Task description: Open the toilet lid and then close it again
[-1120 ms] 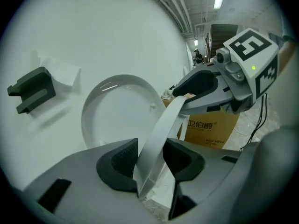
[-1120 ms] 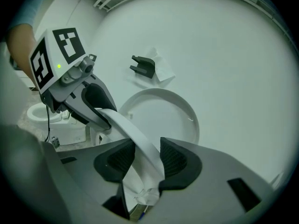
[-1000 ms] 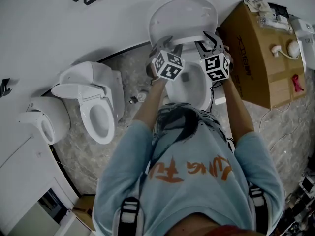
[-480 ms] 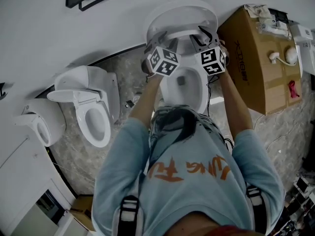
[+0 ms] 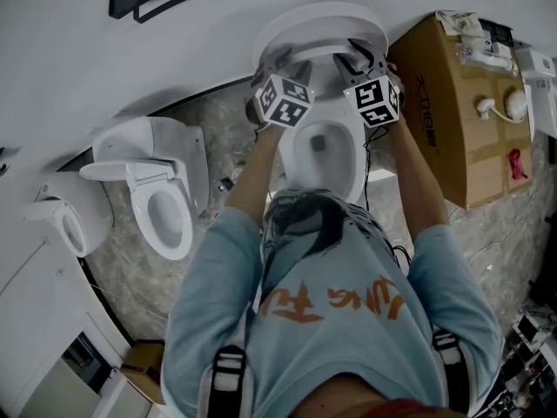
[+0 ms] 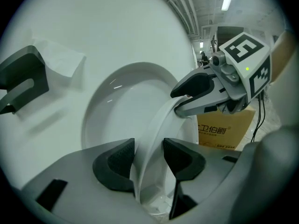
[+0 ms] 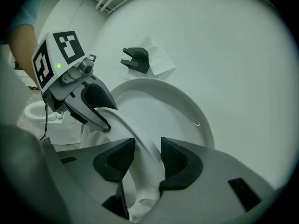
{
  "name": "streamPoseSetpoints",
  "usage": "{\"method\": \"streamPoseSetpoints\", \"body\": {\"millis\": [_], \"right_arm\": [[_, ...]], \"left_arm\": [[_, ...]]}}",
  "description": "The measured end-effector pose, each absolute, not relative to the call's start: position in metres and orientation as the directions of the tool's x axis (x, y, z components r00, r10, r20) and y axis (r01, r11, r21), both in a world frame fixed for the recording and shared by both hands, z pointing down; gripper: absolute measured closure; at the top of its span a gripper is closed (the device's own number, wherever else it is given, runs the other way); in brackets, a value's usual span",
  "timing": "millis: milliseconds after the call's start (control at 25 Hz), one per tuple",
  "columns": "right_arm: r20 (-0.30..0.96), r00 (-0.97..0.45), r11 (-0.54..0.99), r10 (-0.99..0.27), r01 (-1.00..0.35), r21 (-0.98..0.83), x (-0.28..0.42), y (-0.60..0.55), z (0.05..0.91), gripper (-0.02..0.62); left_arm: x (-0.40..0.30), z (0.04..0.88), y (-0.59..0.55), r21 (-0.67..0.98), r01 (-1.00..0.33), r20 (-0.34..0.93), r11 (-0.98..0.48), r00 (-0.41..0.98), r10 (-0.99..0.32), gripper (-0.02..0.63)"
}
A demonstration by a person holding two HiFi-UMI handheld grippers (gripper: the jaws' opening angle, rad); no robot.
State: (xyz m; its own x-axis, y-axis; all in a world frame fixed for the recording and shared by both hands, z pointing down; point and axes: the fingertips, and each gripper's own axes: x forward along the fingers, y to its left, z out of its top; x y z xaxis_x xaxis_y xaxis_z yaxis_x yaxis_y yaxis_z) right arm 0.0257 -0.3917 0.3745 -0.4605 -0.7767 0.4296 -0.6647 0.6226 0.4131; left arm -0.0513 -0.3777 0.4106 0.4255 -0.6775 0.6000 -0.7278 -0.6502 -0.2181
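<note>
dim, flat light with fisheye warp and dark vignetted corners

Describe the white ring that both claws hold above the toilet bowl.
The seat ring is a thin, glossy white band, plastic by its look, curved and tipped up almost upright, close to the raised lid and over the open bowl. The left claw and the right claw each clamp its edge, one at either side.

Seat ring point(image 6: 152, 139) — farther up, nearer the lid point(image 6: 121, 111)
</note>
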Motion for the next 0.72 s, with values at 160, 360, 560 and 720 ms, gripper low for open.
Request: {"method": "streamPoseSetpoints", "body": {"millis": [160, 360, 560, 720], "right_arm": [[0.436, -0.47, 0.635, -0.767, -0.655, 0.41, 0.025, -0.391, 0.374, 0.4], [0.461, -0.445, 0.63, -0.768, -0.658, 0.413, 0.025, -0.386, 0.374, 0.397], [0.458, -0.392, 0.581, -0.798, -0.704, 0.408, 0.033, -0.377, 0.36, 0.397], [0.399, -0.378, 0.515, -0.835, -0.791, 0.33, 0.04, -0.359, 0.338, 0.413]], "left_arm": [[-0.051, 0.409, -0.377, -0.22, -0.72, 0.596, -0.658, 0.435, -0.675, 0.405], [-0.055, 0.41, -0.371, -0.22, -0.724, 0.607, -0.654, 0.423, -0.672, 0.391], [-0.06, 0.392, -0.356, -0.209, -0.742, 0.599, -0.638, 0.418, -0.683, 0.374], [-0.062, 0.357, -0.338, -0.177, -0.781, 0.526, -0.599, 0.439, -0.728, 0.412]]}}
